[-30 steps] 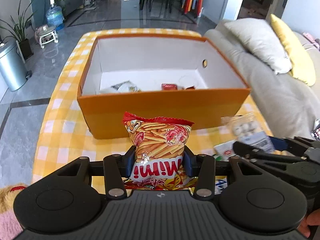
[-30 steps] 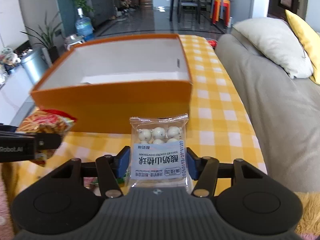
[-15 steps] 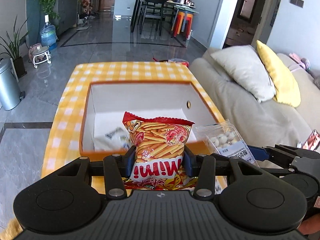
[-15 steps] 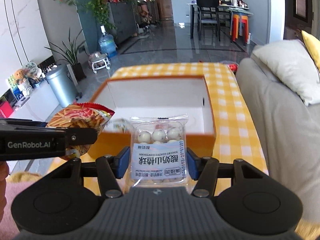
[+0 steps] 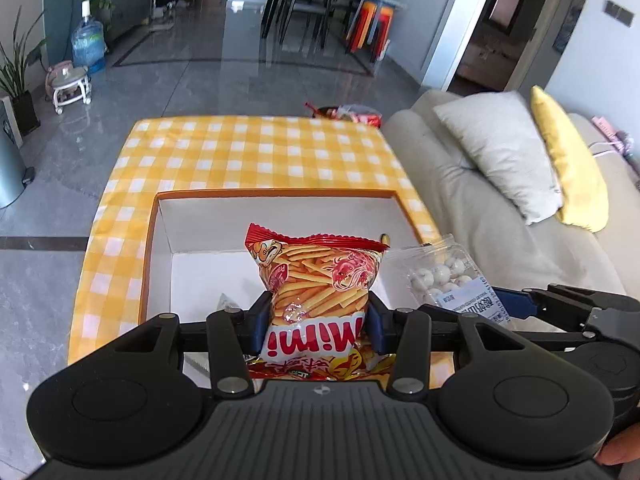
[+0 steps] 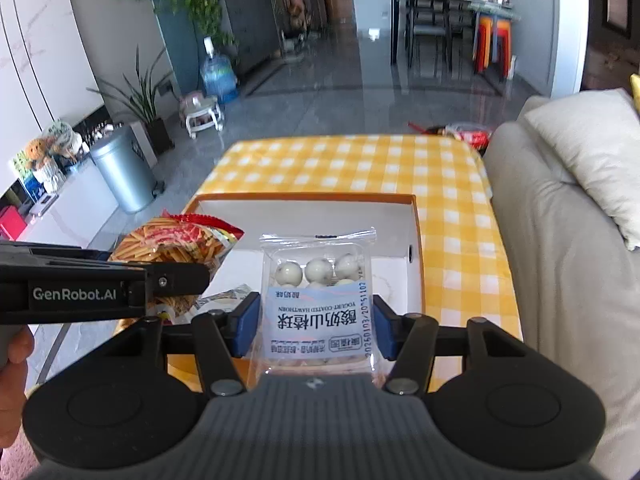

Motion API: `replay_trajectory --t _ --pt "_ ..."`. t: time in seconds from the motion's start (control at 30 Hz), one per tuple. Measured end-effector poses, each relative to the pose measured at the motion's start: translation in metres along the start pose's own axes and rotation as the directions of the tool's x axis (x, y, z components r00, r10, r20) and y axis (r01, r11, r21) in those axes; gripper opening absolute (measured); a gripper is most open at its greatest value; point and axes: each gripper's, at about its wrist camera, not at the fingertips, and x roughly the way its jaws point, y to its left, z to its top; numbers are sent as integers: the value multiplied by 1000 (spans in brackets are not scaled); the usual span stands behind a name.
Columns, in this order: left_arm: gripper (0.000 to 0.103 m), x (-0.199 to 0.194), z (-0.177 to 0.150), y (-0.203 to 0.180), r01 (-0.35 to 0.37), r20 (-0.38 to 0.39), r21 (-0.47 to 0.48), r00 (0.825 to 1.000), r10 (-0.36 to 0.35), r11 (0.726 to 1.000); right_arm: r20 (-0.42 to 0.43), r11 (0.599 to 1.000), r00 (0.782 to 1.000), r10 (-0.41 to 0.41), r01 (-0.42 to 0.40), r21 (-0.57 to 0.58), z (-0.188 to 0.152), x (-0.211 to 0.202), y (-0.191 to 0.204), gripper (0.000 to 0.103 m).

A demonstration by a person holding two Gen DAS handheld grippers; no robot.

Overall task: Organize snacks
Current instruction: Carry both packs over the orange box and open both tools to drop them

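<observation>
both grippers (image 5: 316, 320) (image 6: 314, 320) clamp snack packets over the orange box (image 5: 148, 248).

"Mimi" on chip bag (image 5: 316, 280), "YOGURT COATED HAWTHORN" on candy pack (image 6: 318, 312), "GenRobot.AI" on left hand-held gripper (image 6: 100, 292)

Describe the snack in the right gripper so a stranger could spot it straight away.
Find the yellow checked tablecloth and the orange box with white insides on it. Above the box's near side, the right gripper clamps a clear packet of white balls with a pale blue label. The chip bag beside it is red and orange.
</observation>
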Motion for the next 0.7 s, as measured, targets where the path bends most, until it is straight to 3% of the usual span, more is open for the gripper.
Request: replay_trajectory --t 0.13,0.3,0.7 --pt "52 37 10 13 1 -92 -49 996 -6 999 -84 1000 996 12 -12 -4 17 33 -11 55" --pt "52 80 11 24 4 -209 -111 977 -27 994 -214 998 977 -3 -11 -62 17 79 -12 55" --pt "52 130 2 23 -79 -361 -46 931 57 996 -373 981 920 -118 50 -185 15 145 -5 56"
